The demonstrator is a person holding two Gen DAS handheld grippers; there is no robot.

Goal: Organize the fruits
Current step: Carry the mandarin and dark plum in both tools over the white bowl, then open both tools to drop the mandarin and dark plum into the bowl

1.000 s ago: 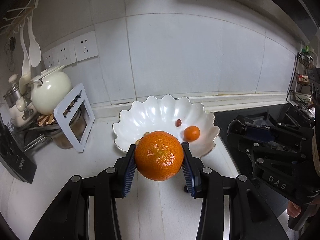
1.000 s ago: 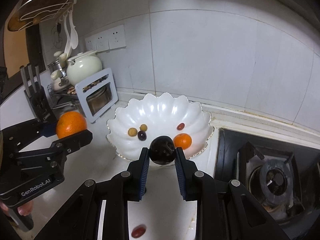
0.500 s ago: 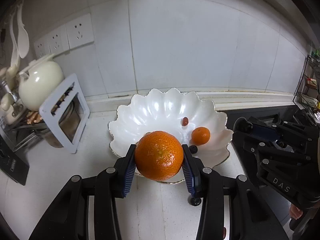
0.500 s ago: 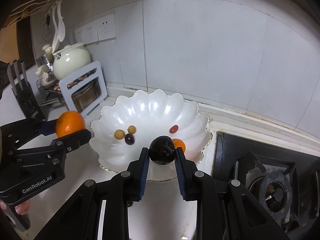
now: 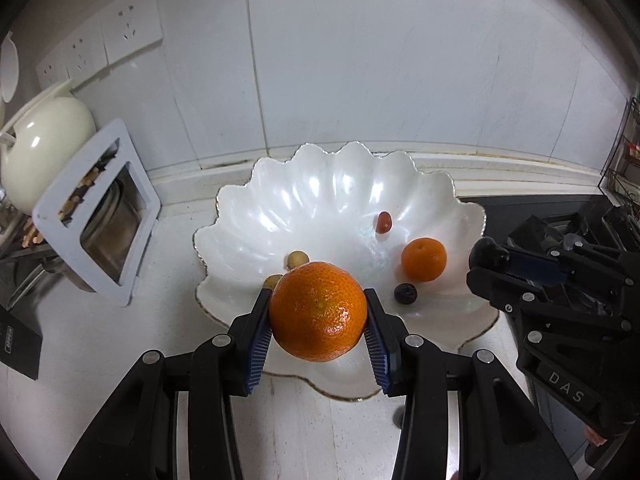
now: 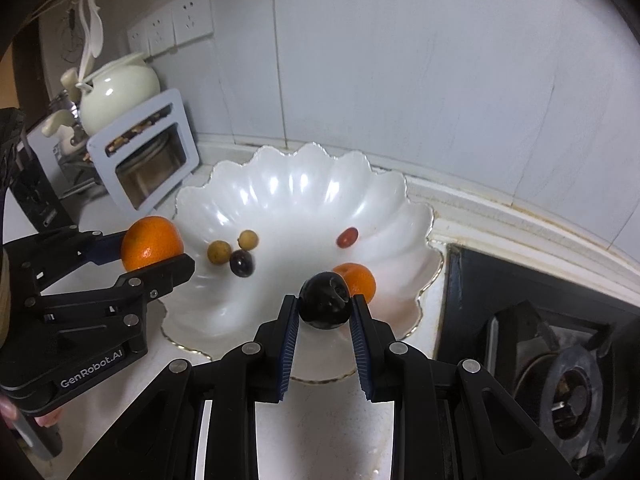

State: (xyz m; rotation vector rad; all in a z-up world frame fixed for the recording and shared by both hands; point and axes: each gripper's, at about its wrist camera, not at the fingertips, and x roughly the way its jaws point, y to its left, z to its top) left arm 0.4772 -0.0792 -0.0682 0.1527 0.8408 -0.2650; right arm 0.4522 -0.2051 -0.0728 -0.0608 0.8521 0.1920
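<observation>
White tile and a pale countertop (image 5: 304, 432) frame our scalloped white bowl (image 5: 320, 184), and we judge we are mid-delivery: our left gripper (image 5: 318, 330) is clamped on a large orange (image 5: 318, 316) above the bowl's 6 o'clock rim, our right gripper (image 6: 325, 322) clamped on a dark plum (image 6: 326, 300) over its own near rim. Next we should lower each over bare porcelain and part the jaws gently. Already inside we count one small orange (image 5: 424, 260) toward 3 o'clock, one red fruit (image 5: 383, 222), one dark grape (image 5: 405, 293) and two tan fruits (image 6: 219, 252).
</observation>
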